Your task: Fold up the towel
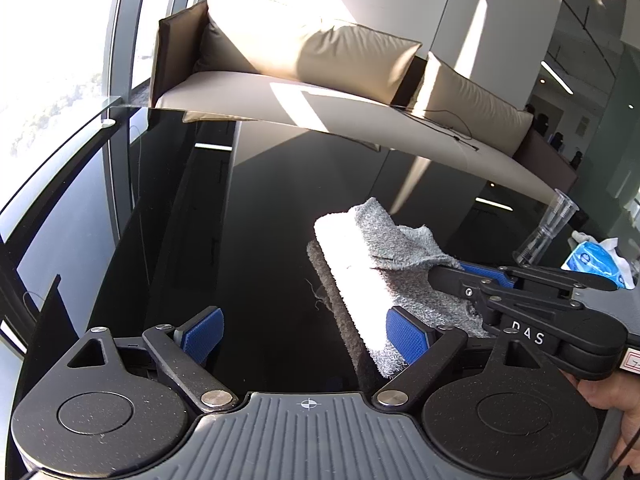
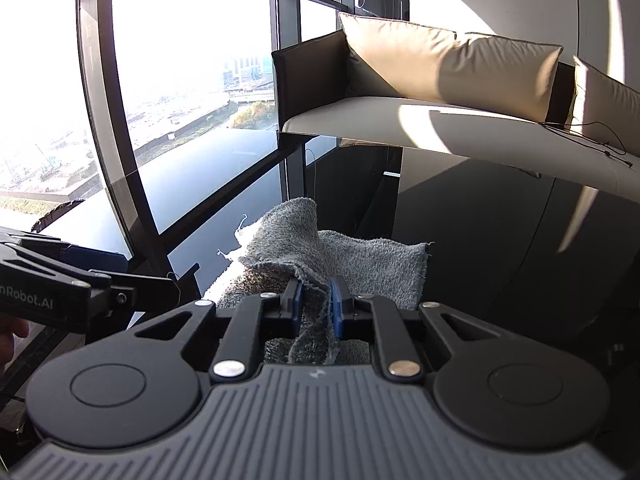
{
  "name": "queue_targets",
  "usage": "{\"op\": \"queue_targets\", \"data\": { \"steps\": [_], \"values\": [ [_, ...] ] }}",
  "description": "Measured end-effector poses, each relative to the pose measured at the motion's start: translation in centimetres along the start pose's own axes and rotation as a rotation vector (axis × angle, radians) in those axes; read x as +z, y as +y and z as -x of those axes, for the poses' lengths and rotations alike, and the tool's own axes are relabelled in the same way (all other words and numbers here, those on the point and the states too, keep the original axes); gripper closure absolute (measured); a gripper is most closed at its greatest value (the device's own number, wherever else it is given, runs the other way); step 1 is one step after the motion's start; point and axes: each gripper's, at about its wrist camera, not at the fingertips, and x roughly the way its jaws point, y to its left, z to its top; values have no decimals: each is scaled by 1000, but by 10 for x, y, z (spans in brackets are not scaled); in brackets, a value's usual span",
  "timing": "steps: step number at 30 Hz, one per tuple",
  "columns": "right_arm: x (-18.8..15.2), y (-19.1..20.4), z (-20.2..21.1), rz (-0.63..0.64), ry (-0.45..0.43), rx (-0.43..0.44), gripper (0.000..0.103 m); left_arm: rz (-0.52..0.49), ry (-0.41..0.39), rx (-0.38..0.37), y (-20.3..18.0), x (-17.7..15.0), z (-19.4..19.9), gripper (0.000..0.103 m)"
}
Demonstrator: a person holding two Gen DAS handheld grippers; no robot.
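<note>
clear cup [image 1: 550,229], right gripper [image 2: 315,300] pinching towel [image 2: 372,268]

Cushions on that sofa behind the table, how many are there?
2. One big cushion leans on the backrest at the sofa's window end; a second cushion sits beside it, farther from the window. The left wrist view shows the same two. More may lie beyond the frame.
</note>
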Motion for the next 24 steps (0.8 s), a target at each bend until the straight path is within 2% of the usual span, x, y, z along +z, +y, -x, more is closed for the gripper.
{"op": "queue_targets", "data": {
  "steps": [9,14,18,24],
  "values": [
    [-2,-33,0,-309,22,54,90,-3,7,-5,0,-1,-1,17],
    [-8,-58,7,-530,12,97,92,-5,9,-3,0,-1,-1,16],
    [-9,-62,13,-569,10,74,92,-8,12,-4,1,-1,0,16],
    [-17,-68,15,-633,60,51,91,-13,18,-6,2,-2,1,16]
  ]
}}
